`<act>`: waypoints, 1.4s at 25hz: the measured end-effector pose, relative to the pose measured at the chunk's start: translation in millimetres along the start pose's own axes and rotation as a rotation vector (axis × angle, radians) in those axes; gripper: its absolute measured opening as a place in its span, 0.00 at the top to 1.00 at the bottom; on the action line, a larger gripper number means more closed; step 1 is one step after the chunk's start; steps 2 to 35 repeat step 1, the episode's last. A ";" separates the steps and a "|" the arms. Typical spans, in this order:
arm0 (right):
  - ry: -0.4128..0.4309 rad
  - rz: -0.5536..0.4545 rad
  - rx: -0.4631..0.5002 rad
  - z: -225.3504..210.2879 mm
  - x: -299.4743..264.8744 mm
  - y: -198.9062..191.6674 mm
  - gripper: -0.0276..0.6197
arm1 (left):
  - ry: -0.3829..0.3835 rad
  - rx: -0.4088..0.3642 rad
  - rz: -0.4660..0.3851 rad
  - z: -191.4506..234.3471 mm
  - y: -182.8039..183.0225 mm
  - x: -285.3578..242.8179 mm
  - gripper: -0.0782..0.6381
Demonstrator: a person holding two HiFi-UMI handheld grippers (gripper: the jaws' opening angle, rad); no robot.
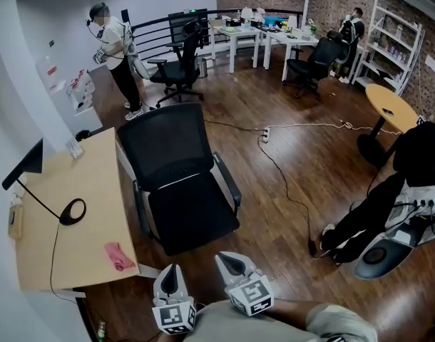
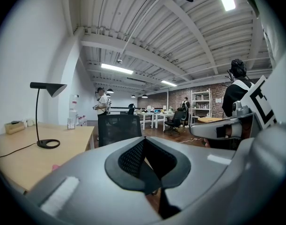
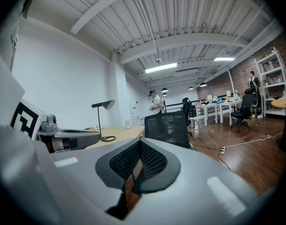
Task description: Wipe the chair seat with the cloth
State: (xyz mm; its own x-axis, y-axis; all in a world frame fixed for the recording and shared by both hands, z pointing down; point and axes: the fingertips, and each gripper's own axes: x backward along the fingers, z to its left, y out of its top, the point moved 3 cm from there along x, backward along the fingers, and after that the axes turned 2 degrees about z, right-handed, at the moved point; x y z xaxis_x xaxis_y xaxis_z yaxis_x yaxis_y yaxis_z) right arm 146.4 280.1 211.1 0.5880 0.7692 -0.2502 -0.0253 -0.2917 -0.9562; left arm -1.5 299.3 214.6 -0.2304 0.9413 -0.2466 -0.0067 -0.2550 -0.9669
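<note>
A black office chair (image 1: 182,184) stands in front of me, its seat (image 1: 192,223) bare. It also shows ahead in the left gripper view (image 2: 118,128) and the right gripper view (image 3: 169,125). A crumpled pink cloth (image 1: 119,256) lies on the near corner of the wooden desk (image 1: 82,184), left of the chair; a pink bit of it (image 2: 54,167) shows in the left gripper view. My left gripper (image 1: 170,280) (image 2: 144,142) and right gripper (image 1: 234,264) (image 3: 140,143) hang side by side near the chair's front edge. Both are shut and hold nothing.
A black desk lamp (image 1: 71,211) with its cord stands on the desk. A power strip (image 1: 265,134) and cable cross the wooden floor right of the chair. A seated person (image 1: 389,205) is at the right, another person (image 1: 118,55) stands far back left. More chairs and tables are behind.
</note>
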 end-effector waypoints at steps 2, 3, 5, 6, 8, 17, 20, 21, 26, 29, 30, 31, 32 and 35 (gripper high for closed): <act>-0.001 0.001 -0.001 -0.8 0.9 -0.8 0.96 | -0.001 -0.001 0.002 -1.5 0.3 0.0 0.88; -0.001 0.001 -0.001 -0.8 0.9 -0.8 0.96 | -0.001 -0.001 0.002 -1.5 0.3 0.0 0.88; -0.001 0.001 -0.001 -0.8 0.9 -0.8 0.96 | -0.001 -0.001 0.002 -1.5 0.3 0.0 0.88; -0.001 0.001 -0.001 -0.8 0.9 -0.8 0.96 | -0.001 -0.001 0.002 -1.5 0.3 0.0 0.88; -0.001 0.001 -0.001 -0.8 0.9 -0.8 0.96 | -0.001 -0.001 0.002 -1.5 0.3 0.0 0.88; -0.001 0.001 -0.001 -0.8 0.9 -0.8 0.96 | -0.001 -0.001 0.002 -1.5 0.3 0.0 0.88; -0.001 0.001 -0.001 -0.8 0.9 -0.8 0.96 | -0.001 -0.001 0.002 -1.5 0.3 0.0 0.88; -0.001 0.001 -0.001 -0.8 0.9 -0.8 0.96 | -0.001 -0.001 0.002 -1.5 0.3 0.0 0.88; -0.001 0.001 -0.001 -0.8 0.9 -0.8 0.96 | -0.001 -0.001 0.002 -1.5 0.3 0.0 0.88; -0.001 0.001 -0.001 -0.8 0.9 -0.8 0.96 | -0.001 -0.001 0.002 -1.5 0.3 0.0 0.88; -0.001 0.001 -0.001 -0.8 0.9 -0.8 0.96 | -0.001 -0.001 0.002 -1.5 0.3 0.0 0.88; -0.001 0.001 -0.001 -0.8 0.9 -0.8 0.96 | -0.001 -0.001 0.002 -1.5 0.3 0.0 0.88; -0.001 0.001 -0.001 -0.8 0.9 -0.8 0.96 | -0.001 -0.001 0.002 -1.5 0.3 0.0 0.88; -0.001 0.001 -0.001 -0.8 0.9 -0.8 0.96 | -0.001 -0.001 0.002 -1.5 0.3 0.0 0.88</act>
